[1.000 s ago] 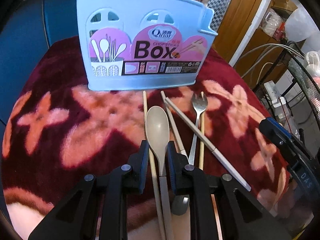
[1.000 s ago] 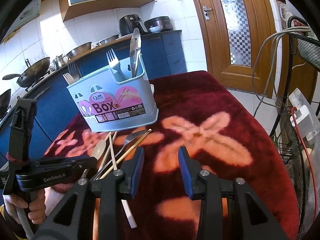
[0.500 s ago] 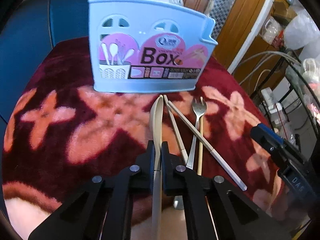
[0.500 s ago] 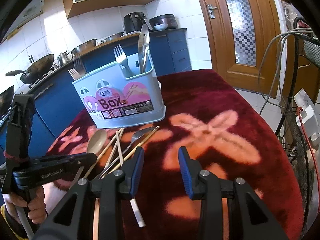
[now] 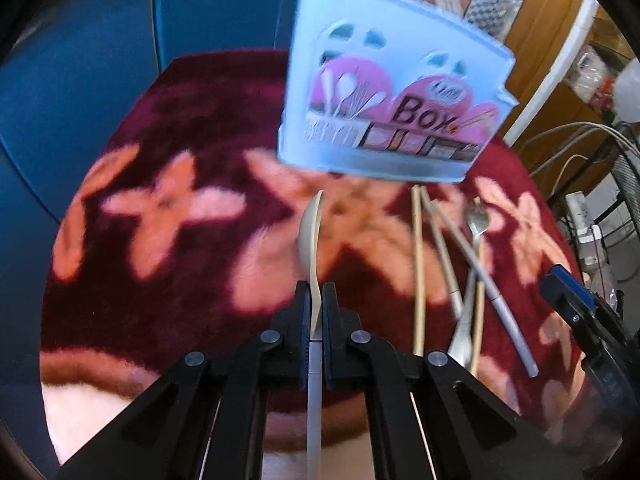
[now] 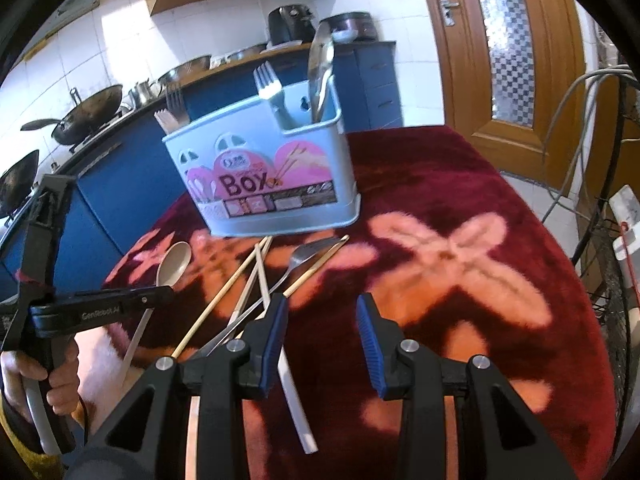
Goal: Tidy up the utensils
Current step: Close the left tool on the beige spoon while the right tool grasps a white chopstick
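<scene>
My left gripper [image 5: 315, 300] is shut on the handle of a beige spoon [image 5: 310, 236] and holds it edge-on above the red flowered cloth; the spoon [image 6: 173, 262] also shows in the right wrist view. The light blue chopsticks box [image 5: 390, 100] stands behind it; in the right wrist view the box [image 6: 264, 184] holds forks, a steel utensil and chopsticks. Loose chopsticks [image 5: 418, 264], a steel fork [image 5: 476, 224] and a grey-tipped stick [image 5: 480, 276] lie to the spoon's right. My right gripper [image 6: 322, 324] is open and empty, just above the cloth near these utensils.
The cloth [image 6: 460, 256] covers a small round table. A blue cabinet [image 5: 120, 60] stands behind it. A wire rack with cables [image 6: 612, 240] is on the right. A kitchen counter with woks [image 6: 92, 108] and a wooden door [image 6: 504, 40] are in the background.
My left gripper closed on the spoon's handle, lifted it off the pile and carried it left, turning it on edge. The right gripper stayed open and drew slightly closer to the box.
</scene>
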Available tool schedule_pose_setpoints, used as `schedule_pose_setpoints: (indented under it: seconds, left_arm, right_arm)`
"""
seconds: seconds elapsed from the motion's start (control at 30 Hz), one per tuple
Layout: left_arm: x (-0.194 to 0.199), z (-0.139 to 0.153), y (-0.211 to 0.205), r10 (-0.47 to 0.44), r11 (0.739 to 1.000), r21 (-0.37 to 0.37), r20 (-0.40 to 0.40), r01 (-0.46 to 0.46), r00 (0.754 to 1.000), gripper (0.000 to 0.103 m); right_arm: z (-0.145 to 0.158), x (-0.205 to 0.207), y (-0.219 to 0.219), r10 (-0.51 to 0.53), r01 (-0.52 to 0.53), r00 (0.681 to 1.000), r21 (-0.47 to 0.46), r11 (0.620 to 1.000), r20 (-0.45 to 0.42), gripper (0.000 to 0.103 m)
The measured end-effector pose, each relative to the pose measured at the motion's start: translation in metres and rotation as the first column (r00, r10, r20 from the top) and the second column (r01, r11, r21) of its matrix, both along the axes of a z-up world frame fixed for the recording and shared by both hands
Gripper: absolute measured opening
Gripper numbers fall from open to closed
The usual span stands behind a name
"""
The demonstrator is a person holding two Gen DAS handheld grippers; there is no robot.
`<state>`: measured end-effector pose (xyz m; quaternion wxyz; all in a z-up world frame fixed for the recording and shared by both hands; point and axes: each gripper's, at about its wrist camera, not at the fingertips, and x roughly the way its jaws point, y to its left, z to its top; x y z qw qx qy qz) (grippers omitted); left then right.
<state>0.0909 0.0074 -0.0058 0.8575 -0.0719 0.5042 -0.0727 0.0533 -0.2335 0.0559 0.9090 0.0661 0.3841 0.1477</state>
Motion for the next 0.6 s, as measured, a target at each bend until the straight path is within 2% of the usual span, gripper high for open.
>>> schedule_pose_setpoints:
  seconds: [0.27,0.43,0.6]
  left_arm:
    - [0.012,-0.003,0.003,-0.022,1.0,-0.02,-0.026,0.021,0.999,0.004]
    - [0.017,-0.004,0.004,-0.032,0.999,-0.031,-0.037,0.03,0.999,0.004]
    - [0.023,-0.003,0.006,-0.046,0.998,-0.048,-0.058,0.043,0.997,0.004]
  right_arm:
    - [-0.011,0.014,0.016,0.084,-0.086,0.991,-0.019,0.996,-0.102,0.039]
    - [-0.016,0.026,0.025,0.144,-0.153,0.973,-0.036,0.988,-0.18,0.039]
    - [-0.018,0.04,0.033,0.188,-0.217,0.95,-0.094,0.972,-0.25,0.038]
